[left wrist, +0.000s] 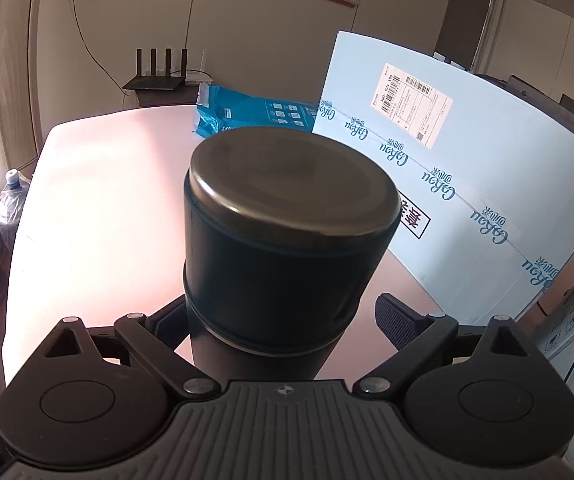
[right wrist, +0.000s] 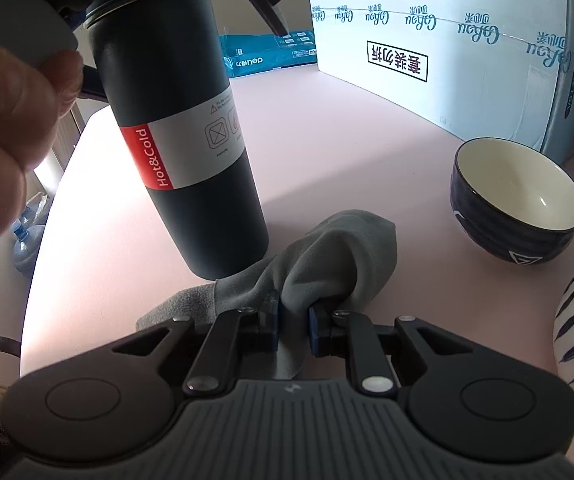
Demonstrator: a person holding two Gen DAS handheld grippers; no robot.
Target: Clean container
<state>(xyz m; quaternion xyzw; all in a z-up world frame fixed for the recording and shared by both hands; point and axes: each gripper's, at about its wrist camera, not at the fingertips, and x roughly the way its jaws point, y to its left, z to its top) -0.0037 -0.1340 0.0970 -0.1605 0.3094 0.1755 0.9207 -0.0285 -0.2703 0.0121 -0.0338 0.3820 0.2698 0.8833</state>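
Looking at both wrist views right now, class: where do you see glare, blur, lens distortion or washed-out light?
Left wrist view: the table washes out pale at left, the flask's lid is softly blurred with a bright rim glint, and the box edge bows from the fisheye. Right wrist view: a hand is out of focus, and the bowl shows a small highlight.

Left wrist view: mounted just behind left gripper point(left wrist: 283, 312), angled downward, very near flask point(left wrist: 287, 240), whose lid fills frame centre; pink table point(left wrist: 87, 200) stretches beyond toward wall at top.

Right wrist view: mounted behind right gripper point(right wrist: 294, 312), tilted down across table point(right wrist: 347, 152), close to grey cloth point(right wrist: 327, 260) at lower centre; flask point(right wrist: 175, 140) upper left, bowl point(right wrist: 519, 200) at right.

Shared by both views: flask, table, white carton point(left wrist: 467, 152) point(right wrist: 447, 40), blue packet point(left wrist: 247, 114) point(right wrist: 267, 54).
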